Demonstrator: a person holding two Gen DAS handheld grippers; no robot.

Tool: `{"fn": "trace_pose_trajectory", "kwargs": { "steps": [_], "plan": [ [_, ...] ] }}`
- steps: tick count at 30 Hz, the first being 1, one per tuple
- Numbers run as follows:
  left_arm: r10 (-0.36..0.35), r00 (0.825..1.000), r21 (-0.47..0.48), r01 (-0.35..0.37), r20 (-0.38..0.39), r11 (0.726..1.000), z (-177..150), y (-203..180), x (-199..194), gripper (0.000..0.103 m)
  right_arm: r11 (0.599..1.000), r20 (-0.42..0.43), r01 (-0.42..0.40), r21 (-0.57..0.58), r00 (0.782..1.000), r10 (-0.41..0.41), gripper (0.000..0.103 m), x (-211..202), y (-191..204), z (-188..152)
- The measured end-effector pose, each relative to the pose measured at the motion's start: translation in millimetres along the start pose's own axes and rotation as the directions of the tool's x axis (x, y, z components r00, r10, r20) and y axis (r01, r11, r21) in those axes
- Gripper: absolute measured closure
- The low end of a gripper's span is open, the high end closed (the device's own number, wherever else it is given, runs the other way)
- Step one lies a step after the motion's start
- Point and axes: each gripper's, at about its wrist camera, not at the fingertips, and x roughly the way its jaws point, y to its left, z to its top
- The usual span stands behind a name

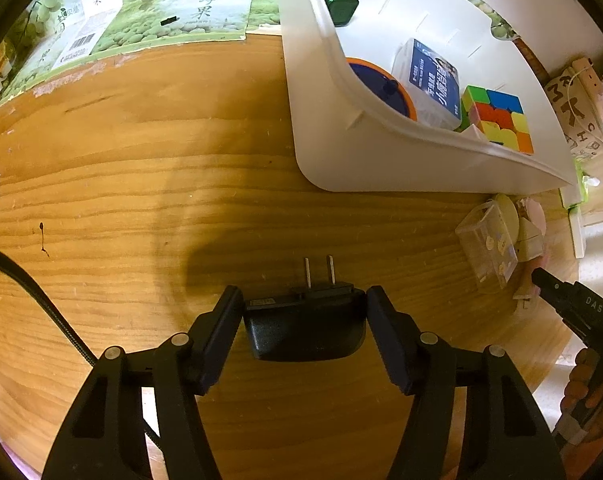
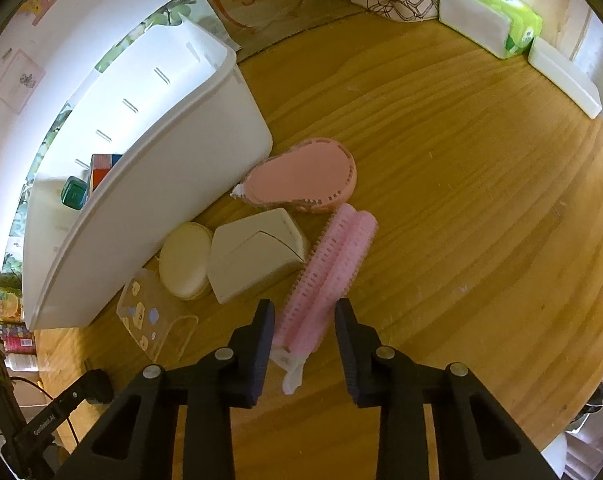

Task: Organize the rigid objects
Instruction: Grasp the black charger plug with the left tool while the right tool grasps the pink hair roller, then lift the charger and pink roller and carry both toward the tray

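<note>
Two tongs: the left tongs (image 1: 304, 312) squeeze a black plug (image 1: 305, 328), the right tongs (image 2: 304, 328) gape around pink rollers (image 2: 329, 272).

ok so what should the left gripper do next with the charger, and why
Probably lift it and carry it toward the white bin. The left gripper has its fingers against both sides of the black charger, prongs pointing away, so the grasp looks set. The bin already holds a cube and other items, with bare floor at its far end.
</note>
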Motion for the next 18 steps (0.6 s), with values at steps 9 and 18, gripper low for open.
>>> {"fn": "trace_pose_trajectory", "kwargs": {
  "steps": [9, 18],
  "plan": [
    [-0.007, 1.000, 0.005, 0.007, -0.008, 1.000, -9.8, 1.7, 4.0, 0.036, 0.998, -0.040, -0.047, 0.045, 0.998, 0.049, 0.077, -12.6, -26.6, -25.4],
    [-0.018, 1.000, 0.005, 0.018, -0.023, 1.000, -38.4, 4.1, 1.1, 0.037, 0.990, -0.068, -0.104, 0.099, 0.991, 0.111, 0.078, -21.3, -45.6, -50.7]
  ]
}}
